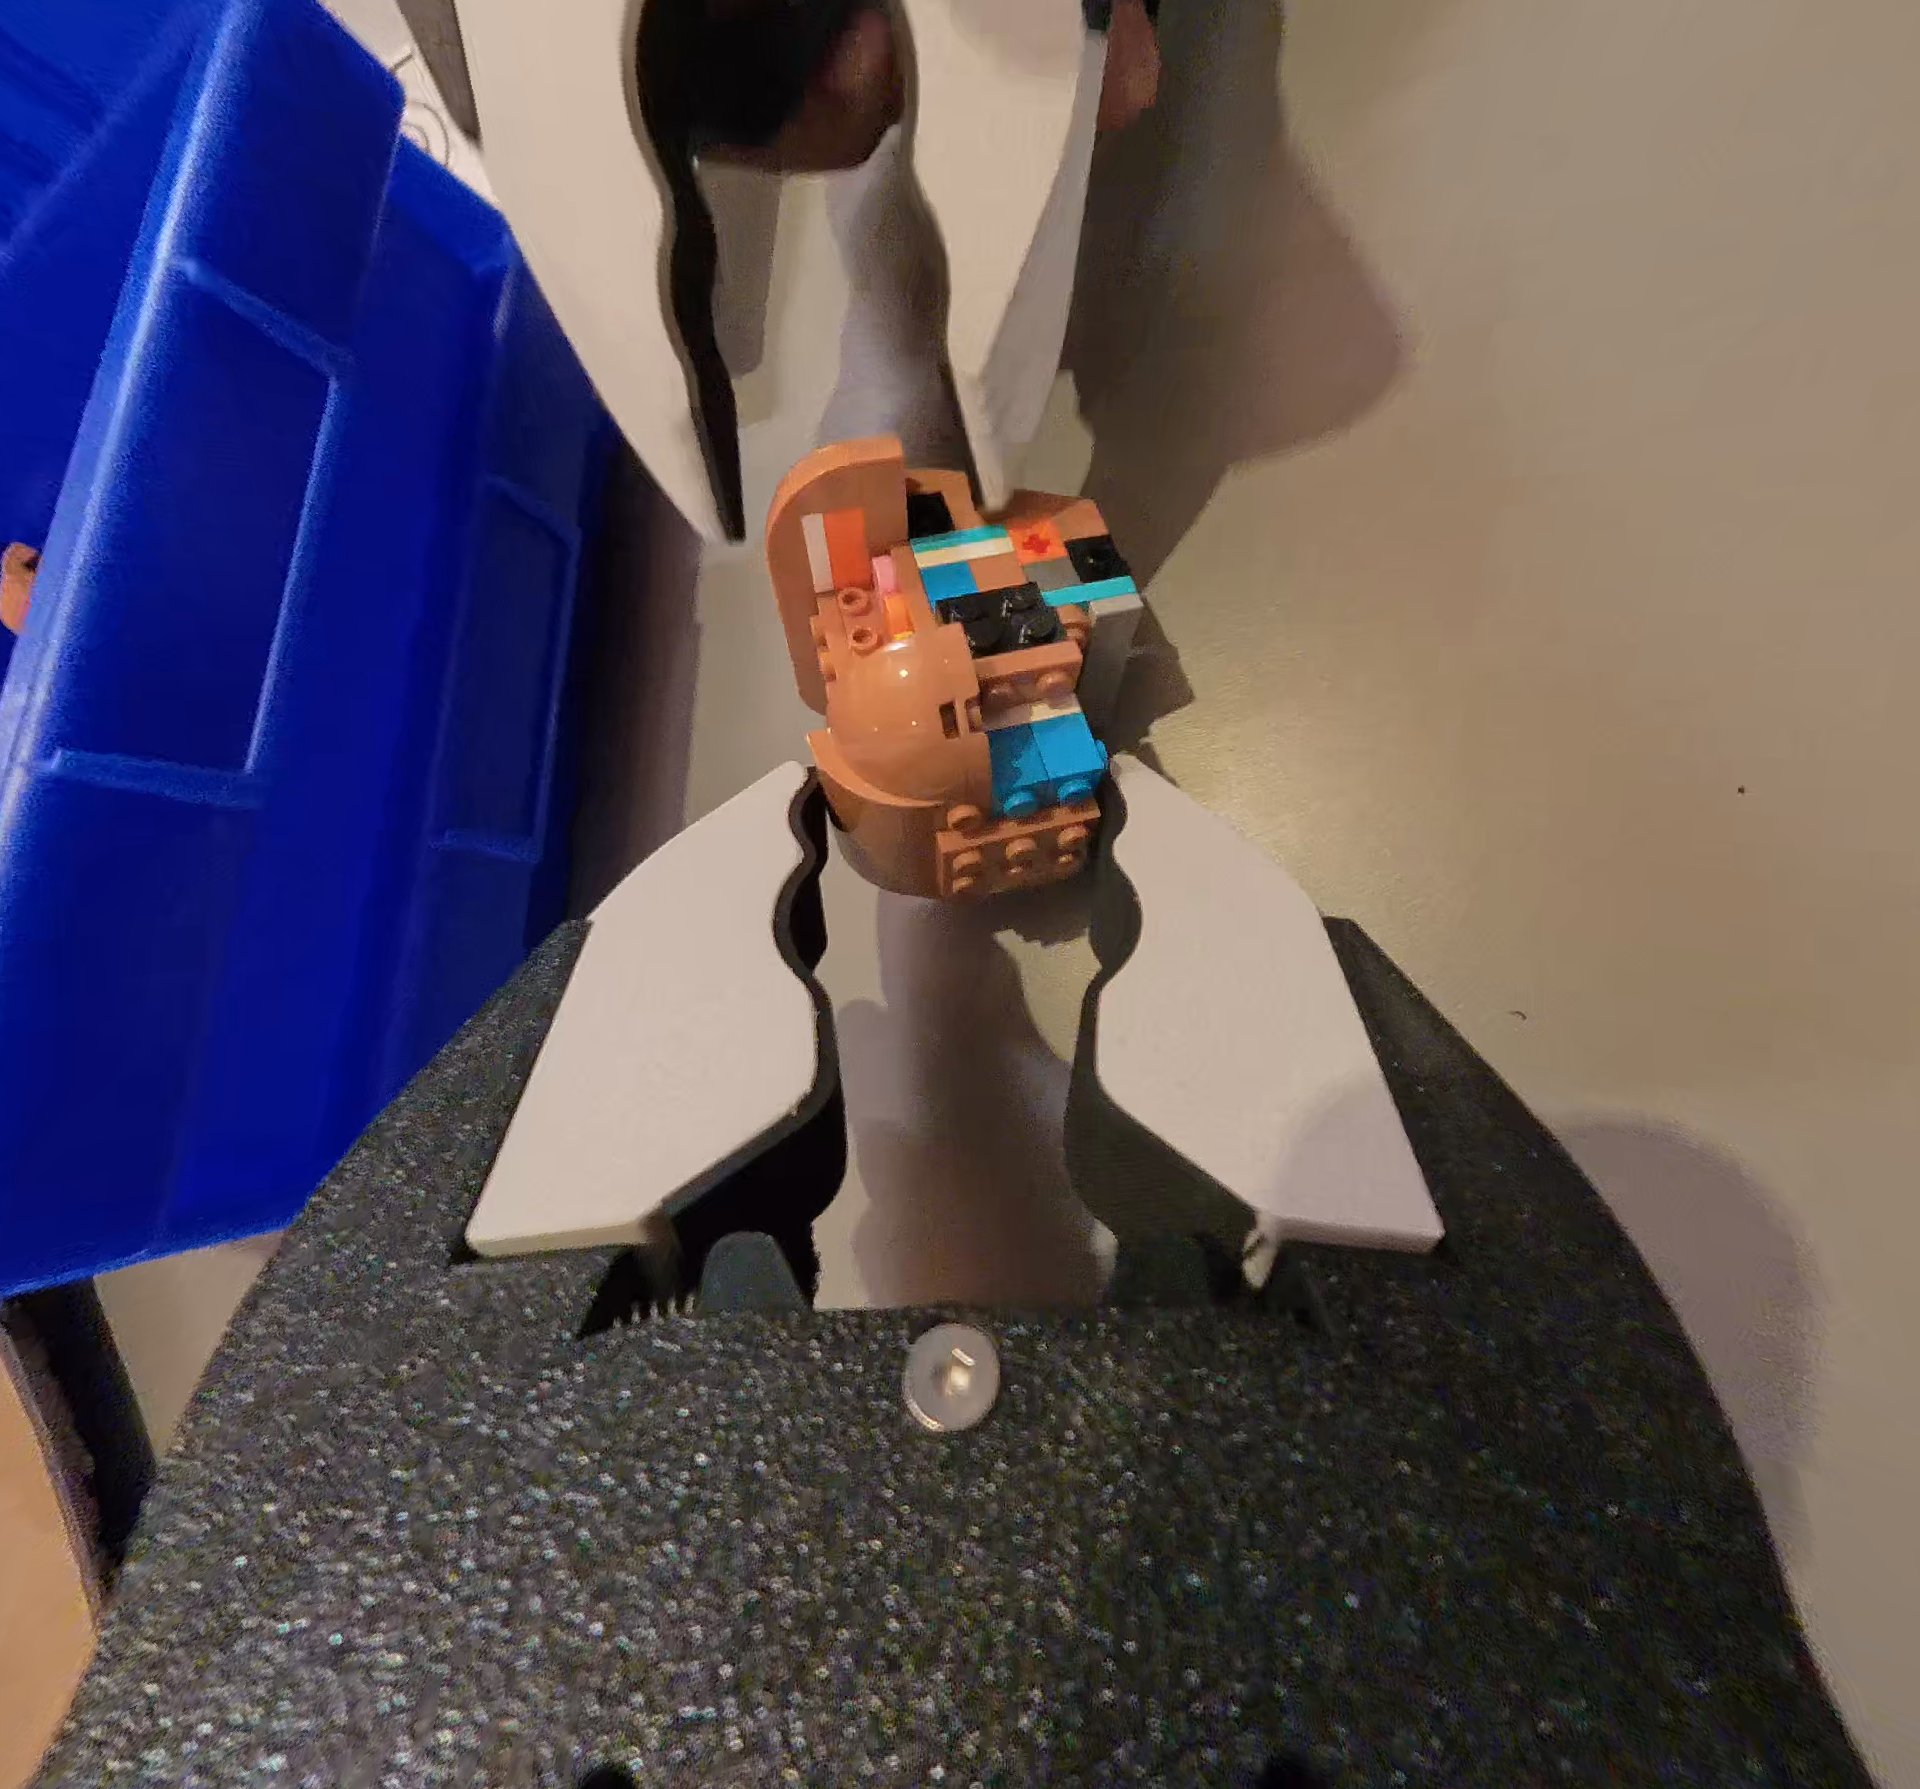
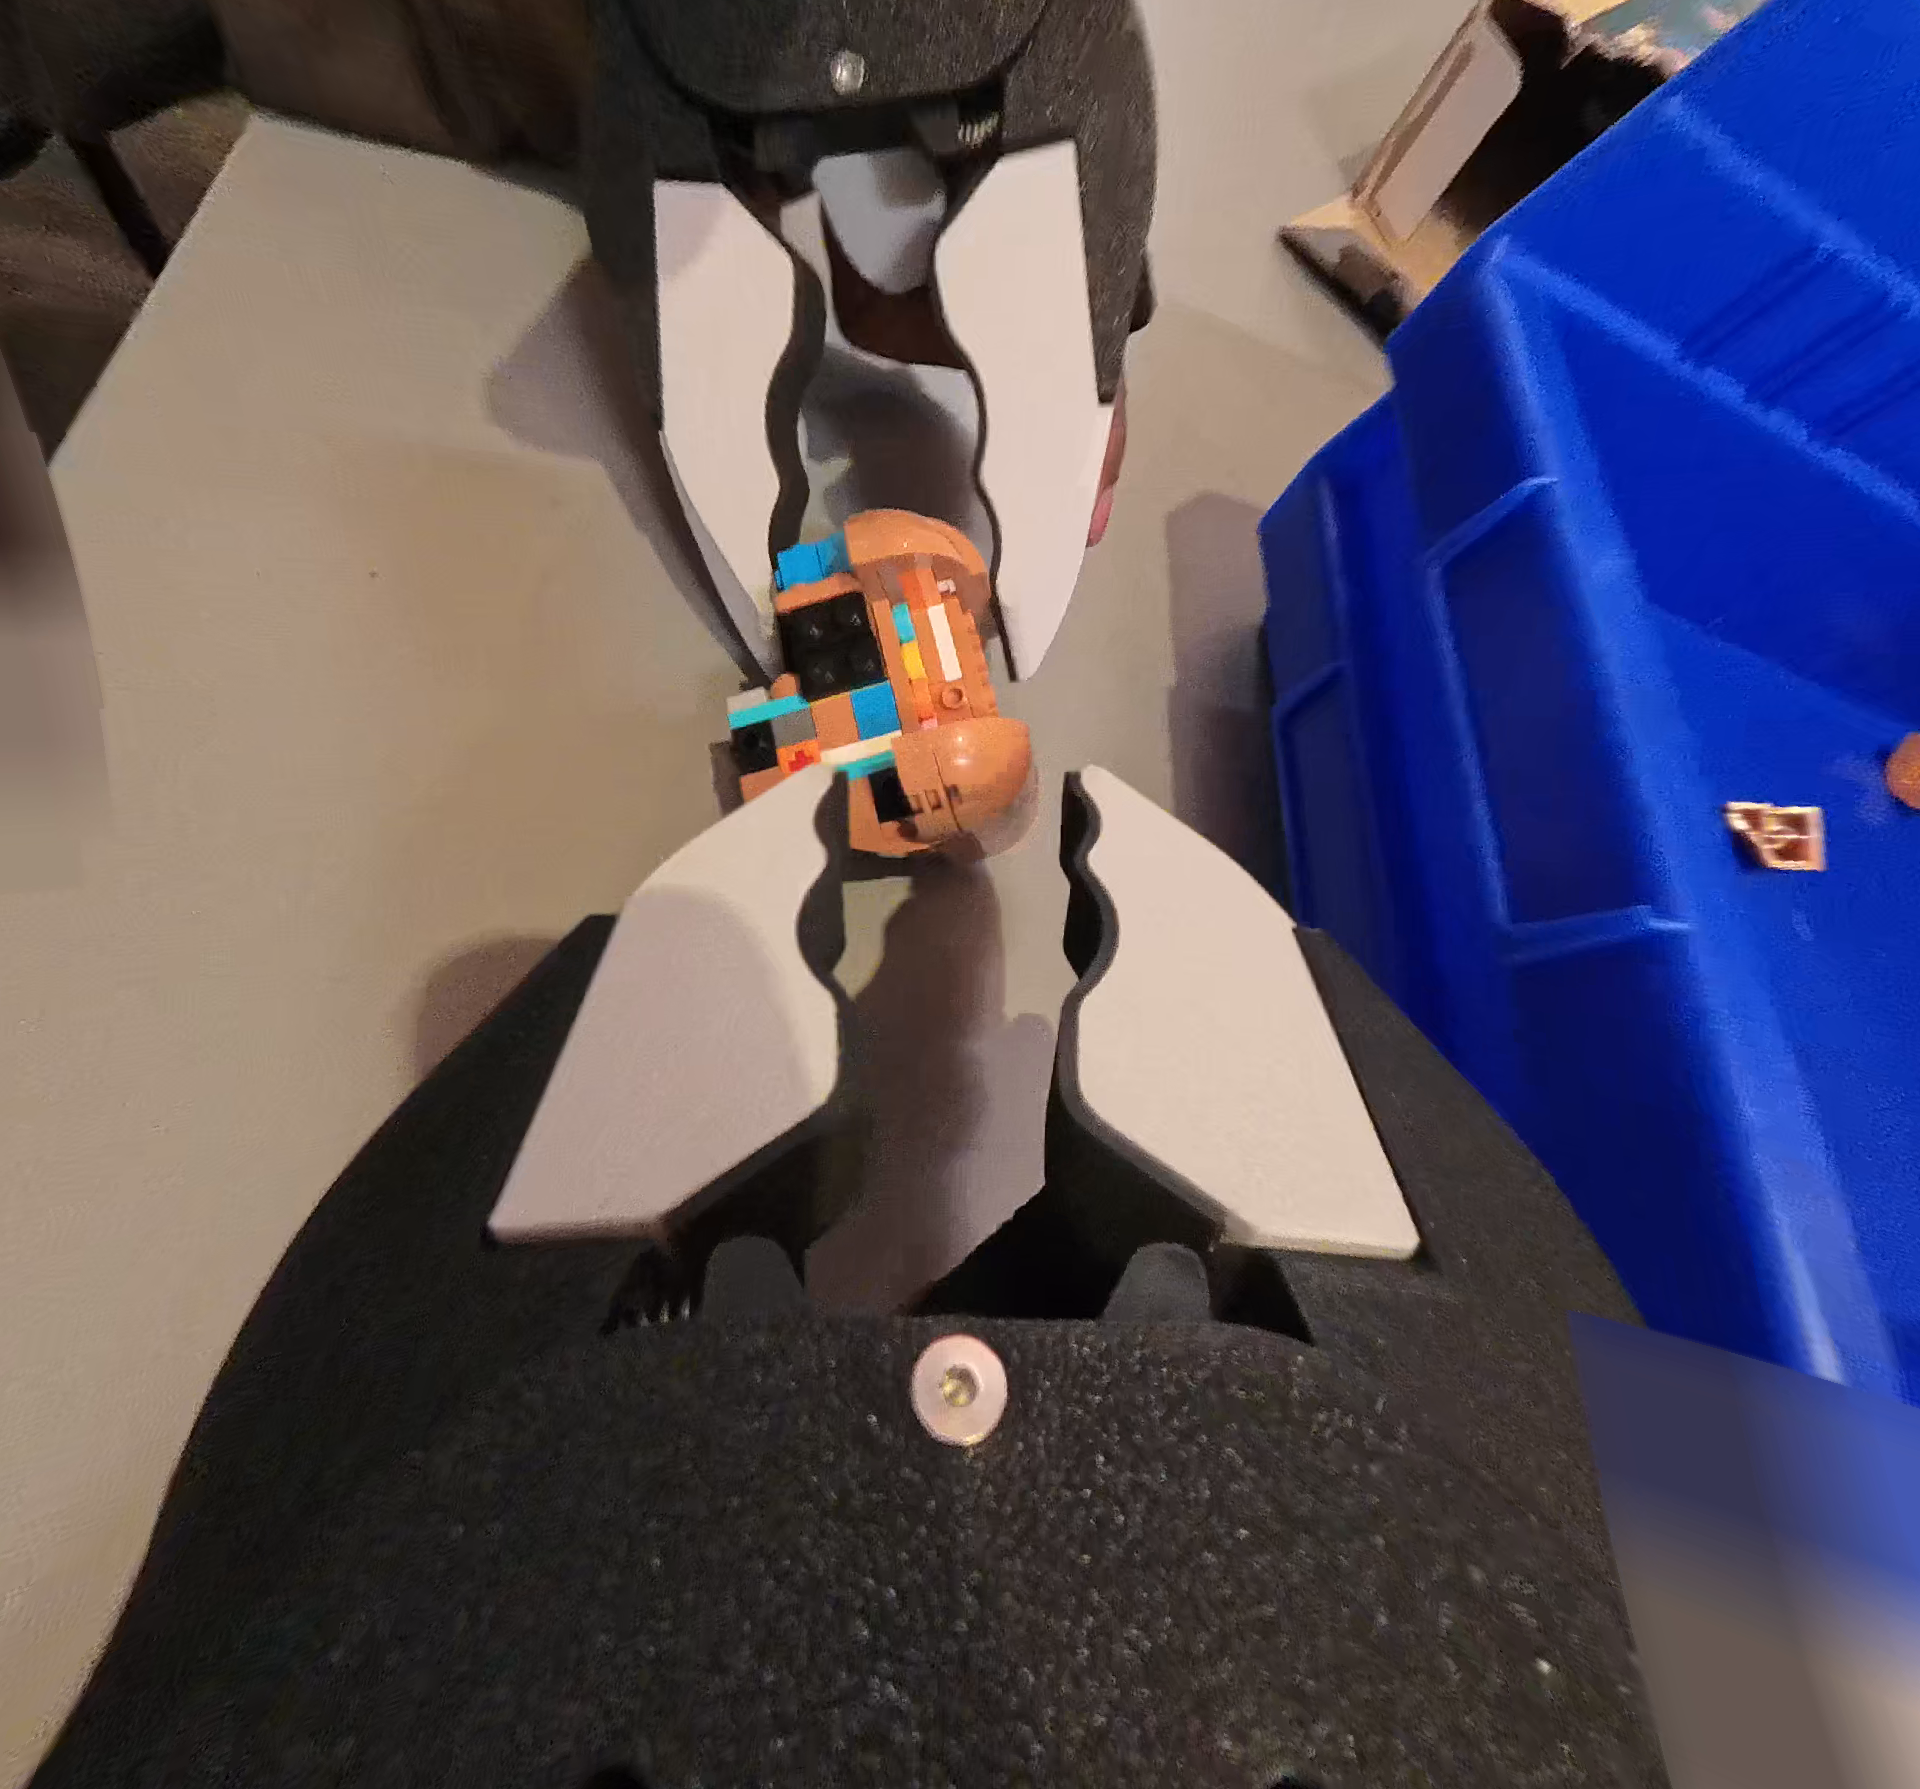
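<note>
Jaws of left gripper [image 1: 956, 794] gripping brick model [image 1: 956, 679]

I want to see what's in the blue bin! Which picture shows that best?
The right wrist view: it looks into the blue bin, where two small tan pieces lie. The left wrist view shows only the bin's outer wall.

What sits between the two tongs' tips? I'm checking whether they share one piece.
A tan brick model with blue and black bricks. The left tongs grip it; the right tongs touch it. Both views show this.
</note>
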{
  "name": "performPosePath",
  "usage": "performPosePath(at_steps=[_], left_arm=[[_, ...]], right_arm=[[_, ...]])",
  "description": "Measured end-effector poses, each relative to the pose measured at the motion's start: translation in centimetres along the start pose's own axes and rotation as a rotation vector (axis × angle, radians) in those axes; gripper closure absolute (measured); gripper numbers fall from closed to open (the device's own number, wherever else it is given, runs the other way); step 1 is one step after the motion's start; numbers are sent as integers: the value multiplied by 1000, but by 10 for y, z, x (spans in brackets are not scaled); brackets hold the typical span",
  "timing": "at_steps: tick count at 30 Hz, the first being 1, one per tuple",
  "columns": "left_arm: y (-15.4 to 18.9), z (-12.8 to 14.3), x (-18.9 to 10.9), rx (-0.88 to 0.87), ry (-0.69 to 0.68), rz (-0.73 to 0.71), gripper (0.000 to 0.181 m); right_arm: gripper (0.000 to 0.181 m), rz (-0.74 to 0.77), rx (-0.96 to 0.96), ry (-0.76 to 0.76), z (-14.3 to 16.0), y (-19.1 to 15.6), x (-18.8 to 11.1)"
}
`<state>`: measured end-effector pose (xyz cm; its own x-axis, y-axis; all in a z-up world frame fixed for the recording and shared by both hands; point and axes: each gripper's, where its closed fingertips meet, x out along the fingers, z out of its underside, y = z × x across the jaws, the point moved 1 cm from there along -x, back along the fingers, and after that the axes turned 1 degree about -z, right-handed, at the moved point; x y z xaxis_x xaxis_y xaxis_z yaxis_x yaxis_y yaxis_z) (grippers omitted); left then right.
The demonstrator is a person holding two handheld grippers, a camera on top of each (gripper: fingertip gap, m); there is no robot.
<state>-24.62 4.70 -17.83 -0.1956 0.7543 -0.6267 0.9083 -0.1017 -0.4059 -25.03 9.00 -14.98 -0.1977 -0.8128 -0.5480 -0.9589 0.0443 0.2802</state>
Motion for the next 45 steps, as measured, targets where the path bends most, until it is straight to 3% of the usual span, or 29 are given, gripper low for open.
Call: performPosePath(at_steps=[5, 8, 9, 13, 18, 23, 26, 33, 45], left_arm=[[1, -4, -2, 10, 28, 2, 132], [-4, 0, -2, -165, 28, 33, 130], [-6, 1, -3, -253, 38, 56, 121], [-17, -11, -17, -534, 179, 138, 104], [-12, -16, -12, -657, 193, 214, 97], [0, -15, 1, -520, 108, 184, 101], [6, -16, 3, -418, 90, 178, 124], [11, -18, 4, -137, 51, 86, 125], [12, -18, 5, 37, 18, 7, 126]], right_arm=[[155, 0, -4, 34, -3, -3, 3], [157, 41, -12, 31, -3, 4, 1], [158, 59, -25, 34, -3, 6, 1], [159, 131, -92, 71, -11, 10, -2], [159, 194, -202, 74, -17, 6, 2], [159, 241, -281, 78, -23, 1, 7], [159, 235, -301, 72, -23, -2, 10], [143, 136, -312, 66, -20, -12, 7], [146, 48, -249, 47, -18, -22, 10]])
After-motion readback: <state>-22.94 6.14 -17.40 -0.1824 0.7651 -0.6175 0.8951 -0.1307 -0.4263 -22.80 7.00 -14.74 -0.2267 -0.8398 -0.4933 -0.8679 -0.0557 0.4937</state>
